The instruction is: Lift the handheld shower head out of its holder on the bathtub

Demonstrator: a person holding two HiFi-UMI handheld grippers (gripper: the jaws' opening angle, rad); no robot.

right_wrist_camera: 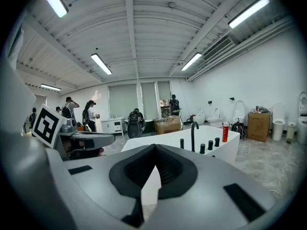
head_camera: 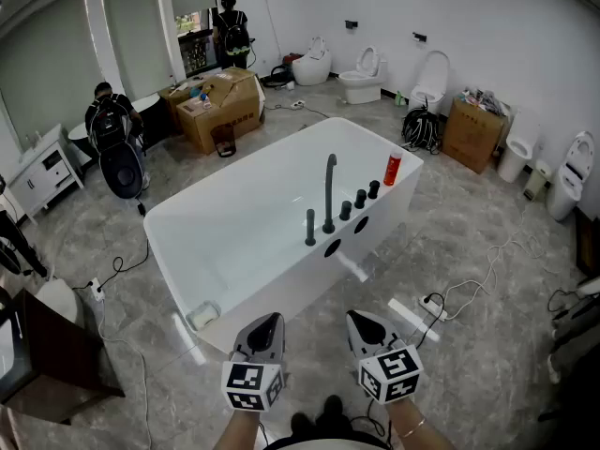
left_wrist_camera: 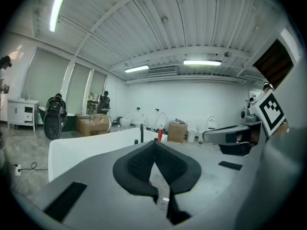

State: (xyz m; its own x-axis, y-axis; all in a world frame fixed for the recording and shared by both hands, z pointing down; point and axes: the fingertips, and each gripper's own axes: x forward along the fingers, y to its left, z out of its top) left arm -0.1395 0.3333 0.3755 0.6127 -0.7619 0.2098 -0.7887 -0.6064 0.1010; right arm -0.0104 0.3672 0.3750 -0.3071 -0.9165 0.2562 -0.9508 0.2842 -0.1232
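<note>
A white bathtub stands in the middle of the room, a step ahead of me. On its near rim stand a tall black spout, three black knobs and a short black handheld shower head upright in its holder. The right gripper view shows the shower head left of the spout. My left gripper and right gripper hang side by side short of the tub's near side. Both are shut, the pads meet with nothing between them.
A red bottle stands on the rim's right end and a tape roll on the near left corner. Cables and a power strip lie on the floor. Cardboard boxes, toilets and people ring the room.
</note>
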